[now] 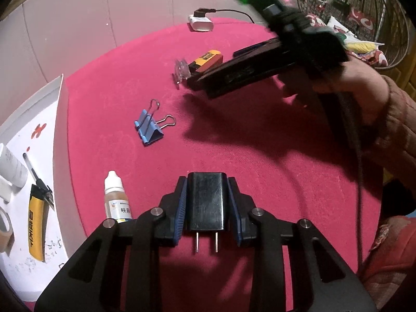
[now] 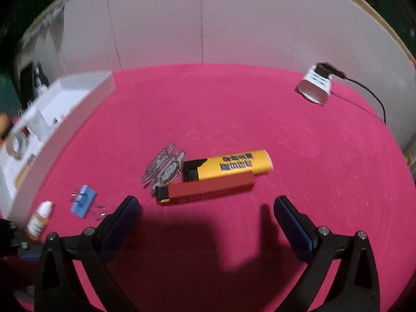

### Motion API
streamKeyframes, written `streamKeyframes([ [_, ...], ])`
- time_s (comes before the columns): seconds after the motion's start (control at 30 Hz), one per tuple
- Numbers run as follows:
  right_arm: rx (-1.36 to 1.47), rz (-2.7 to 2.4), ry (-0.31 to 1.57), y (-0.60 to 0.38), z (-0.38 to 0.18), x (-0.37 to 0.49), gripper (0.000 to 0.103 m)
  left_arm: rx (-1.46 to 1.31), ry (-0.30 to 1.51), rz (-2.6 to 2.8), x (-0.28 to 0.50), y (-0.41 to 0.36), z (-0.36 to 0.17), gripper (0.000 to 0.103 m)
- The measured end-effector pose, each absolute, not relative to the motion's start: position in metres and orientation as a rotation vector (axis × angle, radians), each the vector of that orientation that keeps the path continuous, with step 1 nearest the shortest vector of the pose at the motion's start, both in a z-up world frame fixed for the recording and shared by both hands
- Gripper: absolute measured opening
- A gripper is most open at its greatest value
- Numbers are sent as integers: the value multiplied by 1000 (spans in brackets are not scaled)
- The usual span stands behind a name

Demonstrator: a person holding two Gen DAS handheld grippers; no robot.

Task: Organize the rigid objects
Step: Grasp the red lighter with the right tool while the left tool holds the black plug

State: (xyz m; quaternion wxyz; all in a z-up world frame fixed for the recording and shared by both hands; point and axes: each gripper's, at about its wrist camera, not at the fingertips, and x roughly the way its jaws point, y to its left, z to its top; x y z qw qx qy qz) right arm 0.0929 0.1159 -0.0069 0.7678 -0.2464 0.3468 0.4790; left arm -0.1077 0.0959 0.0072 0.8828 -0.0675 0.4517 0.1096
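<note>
**Left claw has the plug, right claw wide open over the lighters**

So the left gripper (image 1: 206,202) is clamped on a black charger plug (image 1: 206,201), blue pads pressed to both its sides, the two prongs pointing back toward the camera. It's above the near part of the red tablecloth (image 1: 260,169).

The right gripper (image 2: 206,212) has its fingers spread well apart with nothing between them, above the cloth just short of a yellow lighter (image 2: 228,165) and a red lighter (image 2: 208,188). Those two lie side by side, touching, about mid-table. A clear plastic clip with a cartoon print (image 2: 165,167) sits right against their black ends.

Closer to the left edge there's a blue binder clip (image 1: 150,127), and near it a small dropper bottle (image 1: 116,197) standing upright.

The white tray (image 1: 56,135) runs along the left edge, holding a yellow utility knife (image 1: 35,231), a pen, a tape roll and a white tube.

Far edge: a white adapter (image 1: 201,23) with a black cable plugged in.
</note>
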Motion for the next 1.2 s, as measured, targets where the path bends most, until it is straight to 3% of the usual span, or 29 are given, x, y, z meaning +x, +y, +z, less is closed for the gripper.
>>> streamKeyframes([
  [0.17,-518,1069,769,125,-12,102,103,-142,935,232,-111,94,9,29],
  [0.2,-513,1069,768,124,-12,103,99,-143,935,232,-111,94,9,29],
  [0.23,-507,1076,760,123,-11,102,86,-143,934,234,-110,93,9,29],
  [0.27,-507,1080,743,120,-9,100,81,-145,932,236,-109,93,9,29],
  [0.67,-268,1143,733,51,22,77,81,-161,856,288,-124,88,34,29],
  [1.2,-208,1282,573,59,86,33,81,-184,676,455,-180,106,94,29],
])
